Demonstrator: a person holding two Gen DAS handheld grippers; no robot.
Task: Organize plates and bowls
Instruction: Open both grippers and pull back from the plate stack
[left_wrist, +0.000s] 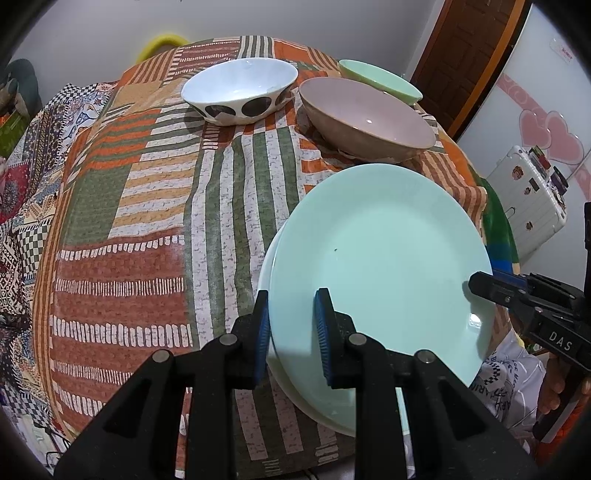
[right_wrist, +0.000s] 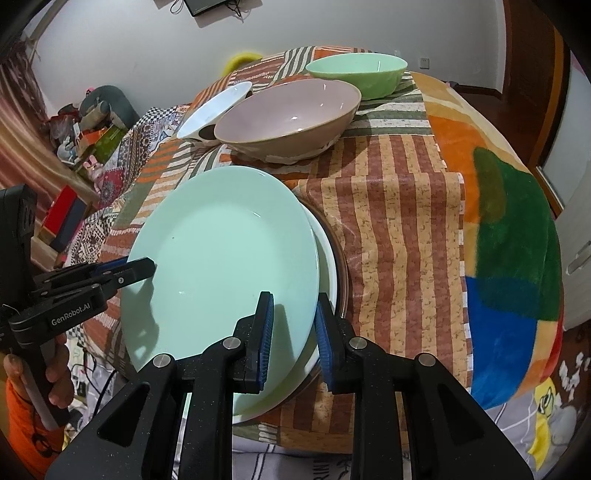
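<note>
A mint green plate lies on top of a stack of plates at the near right of the table; it also shows in the right wrist view. A white plate lies under it. My left gripper straddles the stack's left rim, jaws apart. My right gripper straddles the right rim, jaws apart. Behind stand a taupe bowl, a white bowl with dark spots and a green bowl.
The table is covered with a striped patchwork cloth. A coloured blanket hangs over its right side. A white suitcase stands on the floor to the right. Clutter lies at the far left.
</note>
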